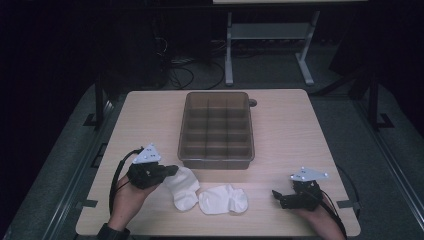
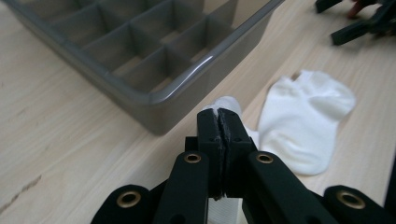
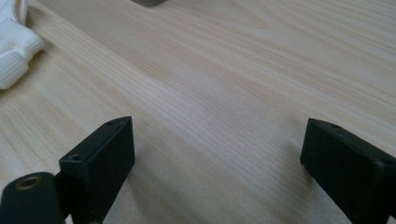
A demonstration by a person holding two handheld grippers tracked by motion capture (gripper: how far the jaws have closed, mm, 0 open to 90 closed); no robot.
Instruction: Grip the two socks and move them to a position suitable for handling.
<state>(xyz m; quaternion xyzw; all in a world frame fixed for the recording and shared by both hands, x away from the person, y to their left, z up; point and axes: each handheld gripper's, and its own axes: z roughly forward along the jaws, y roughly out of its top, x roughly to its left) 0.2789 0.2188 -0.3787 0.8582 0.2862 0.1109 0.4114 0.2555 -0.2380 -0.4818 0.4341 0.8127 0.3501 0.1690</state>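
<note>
The left gripper [image 1: 170, 171] pinches the edge of a white sock [image 1: 184, 190] at seven o'clock on the wooden table [image 1: 290, 130], just off the grey divided tray [image 1: 216, 161]. A second white sock [image 1: 223, 200] lies touching it. The right gripper [image 1: 278, 196], jaws spread, rests at four o'clock.
</note>
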